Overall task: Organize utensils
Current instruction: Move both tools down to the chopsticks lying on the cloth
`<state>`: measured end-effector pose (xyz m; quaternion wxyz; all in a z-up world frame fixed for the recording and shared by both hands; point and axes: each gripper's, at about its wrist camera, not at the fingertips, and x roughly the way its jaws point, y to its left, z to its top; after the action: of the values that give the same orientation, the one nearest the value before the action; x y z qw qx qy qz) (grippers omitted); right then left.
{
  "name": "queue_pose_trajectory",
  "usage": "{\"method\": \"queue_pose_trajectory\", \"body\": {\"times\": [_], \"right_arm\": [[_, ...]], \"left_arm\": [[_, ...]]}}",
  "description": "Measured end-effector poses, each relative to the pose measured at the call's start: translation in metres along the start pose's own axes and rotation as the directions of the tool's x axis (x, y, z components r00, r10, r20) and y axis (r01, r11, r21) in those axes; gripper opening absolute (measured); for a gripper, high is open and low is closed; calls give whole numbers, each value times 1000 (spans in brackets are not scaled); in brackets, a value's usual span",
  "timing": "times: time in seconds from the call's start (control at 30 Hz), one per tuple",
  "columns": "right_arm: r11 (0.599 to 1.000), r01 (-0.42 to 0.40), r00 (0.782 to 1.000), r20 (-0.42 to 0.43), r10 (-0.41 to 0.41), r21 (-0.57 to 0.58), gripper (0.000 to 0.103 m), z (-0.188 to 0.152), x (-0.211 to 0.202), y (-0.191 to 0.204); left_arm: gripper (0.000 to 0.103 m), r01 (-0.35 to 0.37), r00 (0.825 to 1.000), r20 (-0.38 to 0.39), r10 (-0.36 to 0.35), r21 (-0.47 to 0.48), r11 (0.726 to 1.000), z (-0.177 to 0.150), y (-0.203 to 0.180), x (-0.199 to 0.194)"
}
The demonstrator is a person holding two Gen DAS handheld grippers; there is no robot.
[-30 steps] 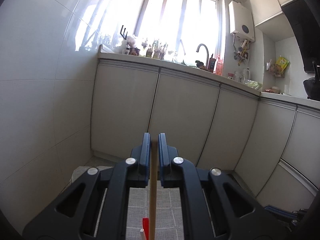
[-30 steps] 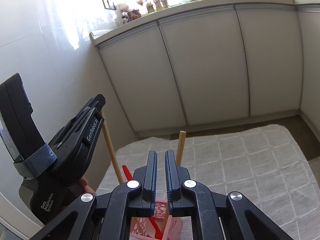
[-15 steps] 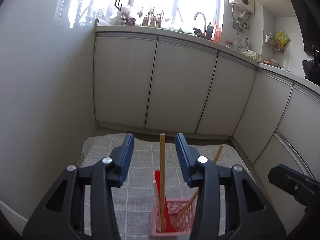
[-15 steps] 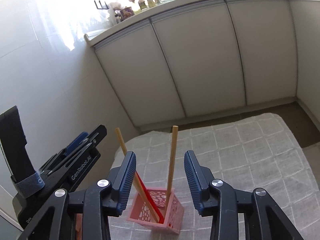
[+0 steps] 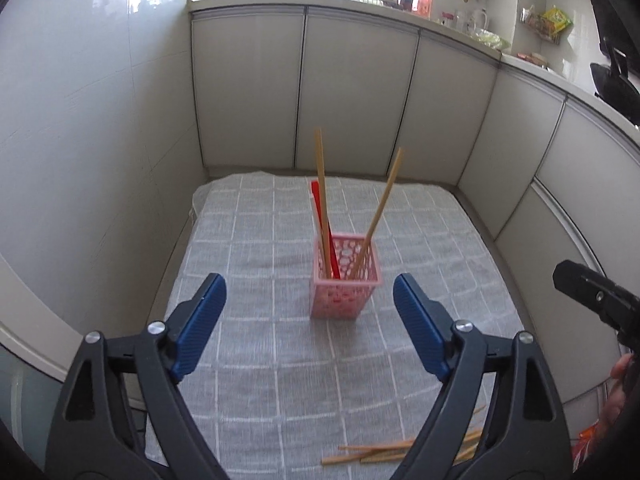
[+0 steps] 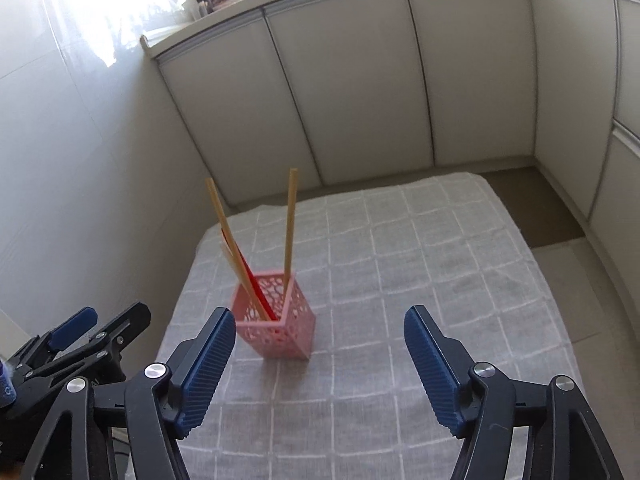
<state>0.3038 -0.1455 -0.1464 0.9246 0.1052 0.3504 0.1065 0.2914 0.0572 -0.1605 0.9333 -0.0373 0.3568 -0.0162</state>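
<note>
A: Basket (image 5: 345,280) where?
B: On the checked cloth (image 5: 256,240), holding two chopsticks (image 5: 322,200) and a red utensil (image 5: 320,208).
A: Tools?
B: Left tool (image 5: 308,296) and right tool (image 6: 318,330): jaws opening, nothing between them. More chopsticks (image 5: 380,454) lie loose nearby.

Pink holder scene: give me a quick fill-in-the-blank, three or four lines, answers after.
1. The chopsticks stand in a perforated holder coloured ____.
2. More chopsticks lie loose on the ____ near the left gripper.
3. Between the opening jaws of the right gripper there is ____.
4. The flat utensil in the holder is ____.

Missing words: pink; cloth; nothing; red
</note>
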Motion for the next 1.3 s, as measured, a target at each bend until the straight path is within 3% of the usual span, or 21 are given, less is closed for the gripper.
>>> {"method": "queue_pose_trajectory", "body": {"times": [0.17,0.3,0.47,0.67,0.83,0.93,1.03,1.3], "right_arm": [[999,38,997,-60,-39,-17,81,-29,-17,-11],[998,60,992,-110,-60,-3,82,-53,-23,-26],[992,116,977,-183,-106,41,83,-81,-20,-58],[969,211,926,-345,-156,127,83,-113,-7,-102],[957,257,894,-410,-181,136,83,-126,-4,-127],[946,285,871,-452,-191,151,83,-135,-2,-142],[934,320,850,-483,-209,160,83,-141,-2,-158],[905,373,820,-529,-219,204,83,-154,-8,-193]], "left_arm": [[88,13,992,-127,-11,22,1000,-34,-7,0],[88,18,973,-232,-13,22,1000,-62,-8,8],[88,32,953,-303,-22,27,999,-94,-11,17],[88,74,920,-392,-28,102,992,-115,-33,33],[88,118,894,-446,-37,155,981,-126,-58,55],[88,161,886,-460,-50,206,965,-132,-78,65],[81,223,877,-473,-85,244,944,-138,-101,70],[46,418,834,-515,-197,358,835,-163,-171,66]]}}
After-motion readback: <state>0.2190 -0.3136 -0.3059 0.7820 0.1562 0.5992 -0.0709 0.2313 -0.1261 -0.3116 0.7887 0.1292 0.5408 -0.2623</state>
